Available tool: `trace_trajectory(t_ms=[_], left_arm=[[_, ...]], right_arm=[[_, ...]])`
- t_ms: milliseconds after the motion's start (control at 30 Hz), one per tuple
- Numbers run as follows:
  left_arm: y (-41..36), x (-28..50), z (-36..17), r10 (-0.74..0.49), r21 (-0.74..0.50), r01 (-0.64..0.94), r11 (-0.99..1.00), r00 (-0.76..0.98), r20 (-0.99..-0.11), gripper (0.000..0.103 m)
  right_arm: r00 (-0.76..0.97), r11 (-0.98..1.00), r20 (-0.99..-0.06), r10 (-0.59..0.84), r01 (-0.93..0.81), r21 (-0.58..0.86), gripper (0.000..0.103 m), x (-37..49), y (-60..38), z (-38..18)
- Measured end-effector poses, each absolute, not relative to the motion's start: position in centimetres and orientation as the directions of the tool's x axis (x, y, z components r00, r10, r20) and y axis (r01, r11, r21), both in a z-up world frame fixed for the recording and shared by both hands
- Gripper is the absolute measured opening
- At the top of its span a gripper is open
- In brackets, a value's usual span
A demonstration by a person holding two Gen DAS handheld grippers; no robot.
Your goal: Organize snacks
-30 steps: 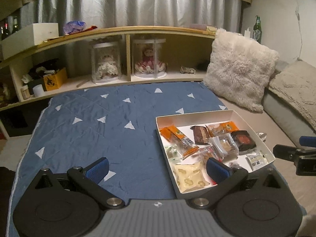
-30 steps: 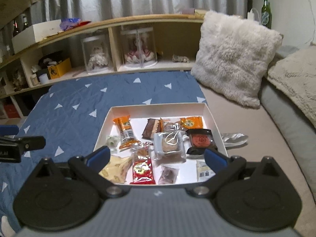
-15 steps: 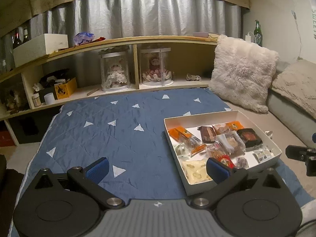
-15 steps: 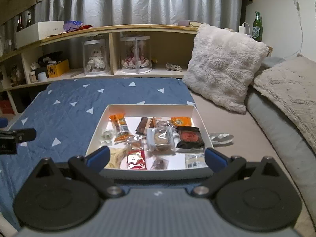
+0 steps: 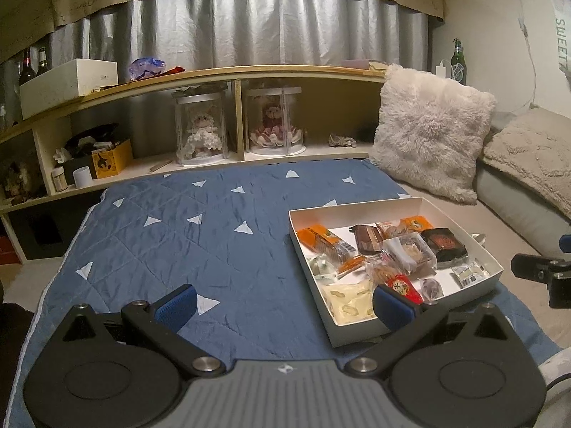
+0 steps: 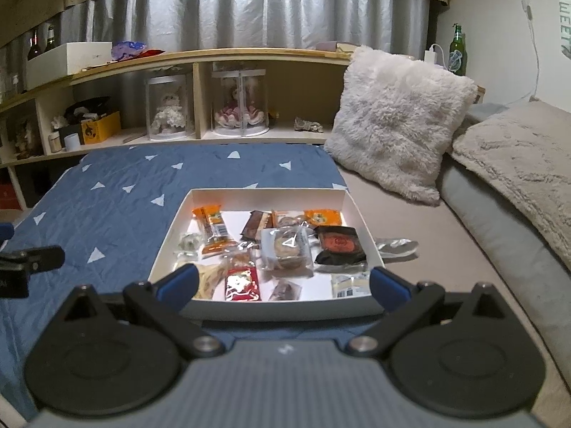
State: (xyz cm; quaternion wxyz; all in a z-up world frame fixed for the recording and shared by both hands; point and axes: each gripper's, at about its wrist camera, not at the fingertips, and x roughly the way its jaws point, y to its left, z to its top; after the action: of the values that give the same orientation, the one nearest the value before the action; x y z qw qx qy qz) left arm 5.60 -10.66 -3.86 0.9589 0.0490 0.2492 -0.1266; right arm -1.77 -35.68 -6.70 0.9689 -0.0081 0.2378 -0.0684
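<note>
A white open box [image 6: 360, 212] [image 5: 460, 224] lies on a blue quilt and holds several wrapped snacks: an orange bar [image 6: 211, 224], a brown bar [image 6: 256, 226], a clear cookie pack [image 6: 285, 248], a black-and-red pack [image 6: 339, 246], a red packet [image 6: 242, 283] and a pale yellow pack [image 5: 348, 299]. A silver wrapper [image 6: 397, 246] lies outside the box on its right. My right gripper [image 6: 282, 283] is open just short of the box's near wall, nothing between its fingers. My left gripper [image 5: 283, 303] is open too, empty, over the quilt at the box's near-left corner.
The blue quilt [image 5: 200, 242] with white triangles stretches left of the box. A wooden shelf [image 5: 228, 75] with two doll cases runs along the back. A fluffy cushion [image 6: 396, 125] and a grey blanket [image 6: 521, 164] fill the right side.
Both grippers have pulled back and risen, so the box looks smaller and farther off. Both stay open and empty. The snacks have not moved.
</note>
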Motion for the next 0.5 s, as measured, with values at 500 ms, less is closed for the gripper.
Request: trace_trajectory(t_ms=[500], left_arm=[[-10.53,5.68,-4.02,-0.218,0.024,0.264,0.964,0.84,-0.497,0.103]], right_arm=[[0.875,0.99,-0.463,-0.143,0.129,-0.062,0.102,-1.71,-35.67,-6.96]])
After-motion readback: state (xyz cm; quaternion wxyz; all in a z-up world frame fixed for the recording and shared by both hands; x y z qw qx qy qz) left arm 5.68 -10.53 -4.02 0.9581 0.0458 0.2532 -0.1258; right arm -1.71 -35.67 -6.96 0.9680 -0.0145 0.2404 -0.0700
